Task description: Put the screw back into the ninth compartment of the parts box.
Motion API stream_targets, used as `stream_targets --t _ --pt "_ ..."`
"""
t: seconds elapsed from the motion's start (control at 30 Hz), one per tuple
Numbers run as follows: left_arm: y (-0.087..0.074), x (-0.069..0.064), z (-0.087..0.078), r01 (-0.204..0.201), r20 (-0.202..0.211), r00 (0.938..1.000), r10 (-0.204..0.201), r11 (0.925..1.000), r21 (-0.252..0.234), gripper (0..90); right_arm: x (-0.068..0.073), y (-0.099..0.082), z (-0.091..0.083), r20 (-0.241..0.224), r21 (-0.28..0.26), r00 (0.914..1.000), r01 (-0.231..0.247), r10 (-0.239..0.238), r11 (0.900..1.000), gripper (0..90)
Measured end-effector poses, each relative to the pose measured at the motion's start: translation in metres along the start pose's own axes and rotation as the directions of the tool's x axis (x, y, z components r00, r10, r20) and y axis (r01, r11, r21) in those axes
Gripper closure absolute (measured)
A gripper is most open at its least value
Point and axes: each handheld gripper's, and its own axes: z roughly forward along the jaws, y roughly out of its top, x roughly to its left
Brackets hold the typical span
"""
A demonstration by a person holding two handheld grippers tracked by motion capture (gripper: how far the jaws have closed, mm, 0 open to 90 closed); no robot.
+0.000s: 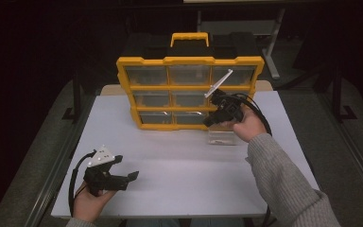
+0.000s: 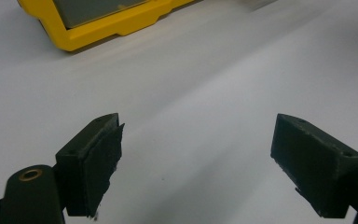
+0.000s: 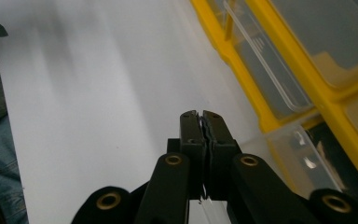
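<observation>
Yellow organizer (image 1: 189, 61) at twelve o'clock; our right gripper (image 1: 216, 117), jaws pressed together, by its clear drawer (image 1: 222, 137); our left gripper (image 1: 127, 176) gapes empty at seven.

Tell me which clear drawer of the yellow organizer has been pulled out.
The bottom-right clear plastic drawer: it sits out on the white table before the yellow organizer, below the right tongs. The other drawers sit in their slots.
</observation>
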Motion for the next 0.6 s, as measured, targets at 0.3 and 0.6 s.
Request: stream_targets --t 0.3,0.6 --pt "0.0 -0.001 0.001 0.0 0.001 1.0 0.0 1.0 -0.003 15.7 -0.013 -0.015 -0.015 0.034 -0.017 0.9983 -0.046 0.047 0.9988 87.1" --pt "0.001 -0.001 0.001 -0.008 0.003 1.0 0.008 0.9999 0.009 15.7 -0.024 -0.031 -0.019 0.062 -0.017 0.9943 -0.086 0.087 0.9961 87.1"
